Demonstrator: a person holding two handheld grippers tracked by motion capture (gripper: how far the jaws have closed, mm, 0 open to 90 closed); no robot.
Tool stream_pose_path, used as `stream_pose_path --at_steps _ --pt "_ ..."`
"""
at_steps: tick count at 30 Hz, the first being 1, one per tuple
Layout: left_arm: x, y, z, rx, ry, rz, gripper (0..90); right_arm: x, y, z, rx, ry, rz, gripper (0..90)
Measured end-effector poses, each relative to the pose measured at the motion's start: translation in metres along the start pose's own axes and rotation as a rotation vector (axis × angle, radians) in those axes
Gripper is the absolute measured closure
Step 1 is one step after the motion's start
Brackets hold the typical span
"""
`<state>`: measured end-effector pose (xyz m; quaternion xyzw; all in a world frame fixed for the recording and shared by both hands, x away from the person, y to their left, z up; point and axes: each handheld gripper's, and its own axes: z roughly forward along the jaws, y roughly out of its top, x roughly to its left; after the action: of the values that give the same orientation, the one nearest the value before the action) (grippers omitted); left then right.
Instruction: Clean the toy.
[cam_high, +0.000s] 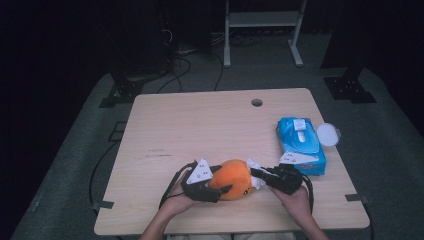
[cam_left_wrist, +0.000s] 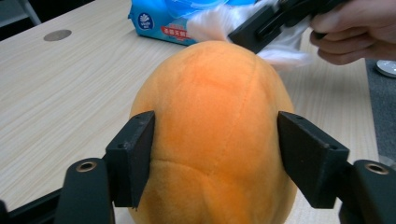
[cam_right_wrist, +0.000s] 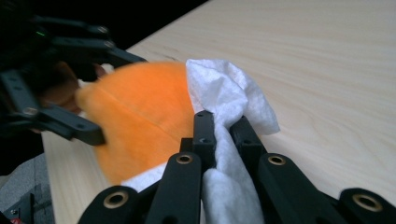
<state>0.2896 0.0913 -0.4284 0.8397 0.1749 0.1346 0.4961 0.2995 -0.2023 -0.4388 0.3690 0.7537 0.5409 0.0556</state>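
We record the desk (cam_high: 200, 125), light wood, carrying everything inspected. We take the orange plush toy (cam_high: 232, 179) as our landmark; it lies near the desk's front edge, roughly central. Beyond it to the right lies a blue wet-wipe pack (cam_high: 299, 145), well apart from the toy, with a round white lid (cam_high: 327, 134) just beside the pack at the desk's right edge. The left gripper (cam_high: 216, 184) sits against the toy's left side; its 2 fingers (cam_left_wrist: 133, 154) straddle the toy, 1 on each flank, touching the plush. The right gripper (cam_high: 261, 175) meets the toy's right side; its 2 fingers (cam_right_wrist: 204, 135) pinch a white wipe (cam_right_wrist: 224, 98), which is pressed against the toy's surface.
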Motion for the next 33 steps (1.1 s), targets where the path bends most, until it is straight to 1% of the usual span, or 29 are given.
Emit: stream_pose_path --at_steps 3,5,7,9,10,11,12,13,14,15,16,18,19,20,21,22,24,26,27,28,29,30,31,32,33 --pt "-0.001 0.001 0.001 0.007 -0.007 0.006 29.5 -0.004 0.0 -0.001 0.017 -0.008 0.031 82.1" --pt "-0.002 0.001 0.002 0.015 -0.001 0.016 29.6 -0.002 0.002 -0.002 0.01 -0.012 0.028 82.2" --pt "-0.003 0.001 0.002 0.013 -0.001 0.016 29.6 0.002 0.005 -0.002 -0.011 -0.006 0.018 82.2" --pt "-0.005 0.002 0.004 0.019 -0.008 0.031 29.8 0.011 0.011 -0.002 -0.036 0.014 -0.007 82.1" --pt "-0.007 0.002 0.004 0.019 -0.011 0.037 29.8 0.019 0.014 -0.001 -0.043 0.03 -0.029 82.1" --pt "-0.01 0.003 0.006 0.021 -0.018 0.052 29.8 0.024 0.016 0.0 -0.046 0.04 -0.045 82.0" --pt "-0.011 0.003 0.006 0.02 -0.019 0.055 29.8 0.033 0.018 0.001 -0.046 0.046 -0.09 81.9" --pt "-0.012 0.004 0.006 0.026 -0.015 0.064 29.8 0.035 0.019 0.002 -0.043 0.044 -0.105 81.8" --pt "-0.012 0.004 0.006 0.025 -0.02 0.065 29.8 0.038 0.019 0.003 -0.032 0.029 -0.128 81.8" --pt "-0.012 0.003 0.005 0.025 -0.027 0.069 29.9 0.038 0.018 0.003 -0.028 0.022 -0.131 81.9" --pt "-0.011 0.003 0.005 0.023 -0.03 0.066 30.2 0.033 0.016 0.002 -0.025 0.019 -0.115 82.0" --pt "-0.01 0.002 0.005 0.018 -0.031 0.058 30.4 0.024 0.013 0.0 -0.012 -0.005 -0.103 82.1" --pt "-0.01 0.002 0.006 0.014 -0.031 0.052 30.4 0.019 0.011 -0.002 -0.007 -0.013 -0.086 82.1" --pt "-0.011 0.002 0.006 0.018 -0.032 0.056 30.4 0.017 0.009 -0.003 -0.008 -0.011 -0.065 82.3" --pt "-0.012 0.003 0.007 0.023 -0.025 0.061 30.4 0.018 0.009 -0.004 -0.01 -0.011 -0.069 82.4" --pt "-0.012 0.004 0.008 0.028 -0.023 0.066 30.3 0.023 0.011 -0.002 -0.011 -0.009 -0.089 82.4" --pt "-0.012 0.003 0.009 0.026 -0.021 0.062 30.2 0.035 0.015 0.002 -0.019 0.022 -0.119 82.3" --pt "-0.012 0.003 0.008 0.028 -0.021 0.063 30.1 0.048 0.018 0.007 -0.01 0.039 -0.172 82.3" --pt "-0.012 0.002 0.007 0.024 -0.022 0.057 30.0 0.051 0.019 0.009 -0.003 0.033 -0.195 82.4" --pt "-0.011 0.002 0.006 0.022 -0.028 0.057 29.8 0.05 0.019 0.009 -0.002 0.032 -0.196 82.4" --pt "-0.01 0.003 0.005 0.017 -0.029 0.054 29.3 0.047 0.019 0.008 -0.001 0.031 -0.187 82.5" --pt "-0.008 0.005 0.003 0.015 -0.025 0.039 27.2 0.042 0.018 0.007 0.004 0.02 -0.179 82.6" --pt "-0.005 0.006 0.001 0.01 -0.023 0.014 23.5 0.037 0.016 0.006 0.006 0.005 -0.176 82.6" --pt "-0.002 0.007 0.0 0.006 -0.015 -0.021 18.4 0.032 0.014 0.004 0.007 -0.005 -0.159 82.6" --pt "0.001 0.007 -0.001 0.017 -0.009 -0.049 15.1 0.028 0.013 0.002 0.003 -0.018 -0.138 82.6"
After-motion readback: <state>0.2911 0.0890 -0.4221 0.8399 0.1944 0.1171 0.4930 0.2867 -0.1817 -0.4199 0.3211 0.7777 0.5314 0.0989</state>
